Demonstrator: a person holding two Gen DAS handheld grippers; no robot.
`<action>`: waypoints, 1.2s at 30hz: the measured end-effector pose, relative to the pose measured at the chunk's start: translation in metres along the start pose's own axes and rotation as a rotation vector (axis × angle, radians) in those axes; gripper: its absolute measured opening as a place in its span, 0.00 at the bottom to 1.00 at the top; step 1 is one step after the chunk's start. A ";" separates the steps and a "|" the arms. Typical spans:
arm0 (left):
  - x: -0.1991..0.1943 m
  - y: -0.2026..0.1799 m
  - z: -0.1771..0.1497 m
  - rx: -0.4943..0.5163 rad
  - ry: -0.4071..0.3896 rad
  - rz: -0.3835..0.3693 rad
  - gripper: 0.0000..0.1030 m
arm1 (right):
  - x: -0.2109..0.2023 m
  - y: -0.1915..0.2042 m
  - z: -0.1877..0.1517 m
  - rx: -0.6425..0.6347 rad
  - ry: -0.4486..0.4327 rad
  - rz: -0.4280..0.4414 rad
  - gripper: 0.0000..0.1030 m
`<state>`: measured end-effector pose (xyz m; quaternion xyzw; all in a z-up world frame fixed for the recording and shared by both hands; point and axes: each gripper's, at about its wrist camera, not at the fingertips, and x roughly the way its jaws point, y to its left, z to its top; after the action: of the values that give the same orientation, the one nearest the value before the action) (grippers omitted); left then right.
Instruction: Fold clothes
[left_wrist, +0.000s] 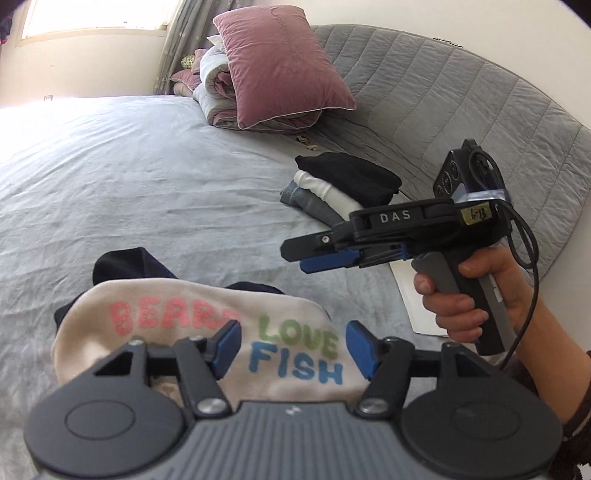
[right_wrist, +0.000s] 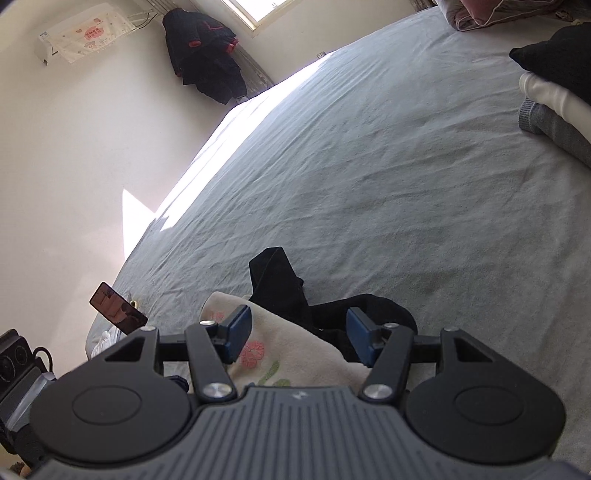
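Observation:
A cream top printed "BEARS LOVE FISH" with dark navy sleeves lies bunched on the grey bed sheet near the front edge. My left gripper hovers over the print, open, with its blue pads clear of the cloth. To its right a hand holds my right gripper above the sheet. In the right wrist view the right gripper is open above the cream top and its dark sleeve, with nothing pinched.
A stack of folded clothes, black over white over grey, sits near the quilted grey headboard. A mauve pillow leans on rolled bedding. A white sheet lies under the right hand. A phone stands at the bed's edge.

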<state>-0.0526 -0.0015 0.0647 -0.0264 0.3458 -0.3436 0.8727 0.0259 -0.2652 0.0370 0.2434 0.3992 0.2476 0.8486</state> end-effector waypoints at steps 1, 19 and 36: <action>0.001 0.009 0.002 -0.007 -0.006 0.034 0.63 | 0.004 0.002 0.000 -0.004 0.001 0.004 0.59; -0.031 0.148 -0.031 -0.388 -0.117 0.165 0.63 | 0.075 0.074 -0.038 -0.206 0.106 0.022 0.21; -0.064 0.128 -0.045 -0.222 -0.169 0.125 0.63 | 0.098 0.142 -0.147 -0.366 0.268 0.076 0.22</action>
<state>-0.0394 0.1446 0.0317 -0.1300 0.3077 -0.2451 0.9102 -0.0688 -0.0656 -0.0130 0.0652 0.4476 0.3776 0.8080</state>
